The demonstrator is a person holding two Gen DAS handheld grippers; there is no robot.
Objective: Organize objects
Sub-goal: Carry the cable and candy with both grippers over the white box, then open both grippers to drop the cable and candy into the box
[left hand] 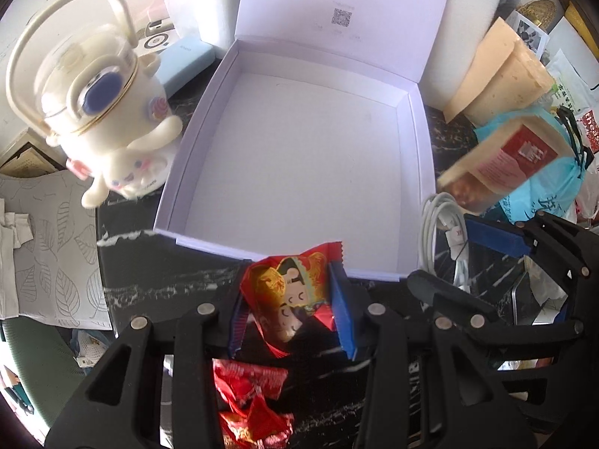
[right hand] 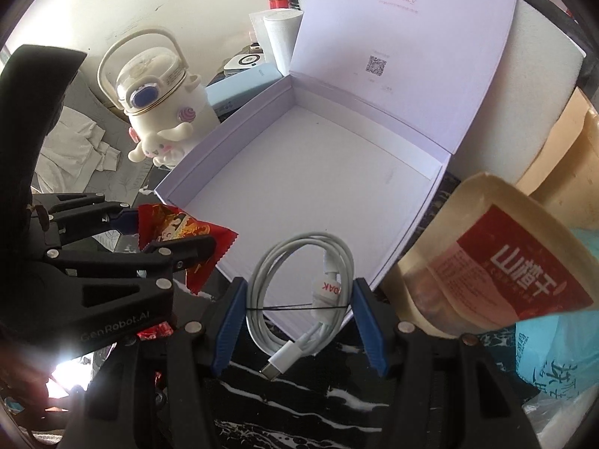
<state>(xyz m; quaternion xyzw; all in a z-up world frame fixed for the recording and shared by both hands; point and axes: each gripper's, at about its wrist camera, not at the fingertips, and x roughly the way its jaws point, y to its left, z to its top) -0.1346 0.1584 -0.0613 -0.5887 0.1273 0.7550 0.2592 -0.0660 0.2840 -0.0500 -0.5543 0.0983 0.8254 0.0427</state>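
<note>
One open white box (left hand: 299, 157), bare inside, lid (left hand: 344, 11) upright behind

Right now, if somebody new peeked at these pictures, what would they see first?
Probably the big white box, lying open and empty in the middle of the dark marbled table. Right at its near edge, the left gripper pinches a shiny red candy wrapper, and the right gripper holds a coiled white cable. Left of the box stands a cream cartoon bottle with a loop handle.
</note>
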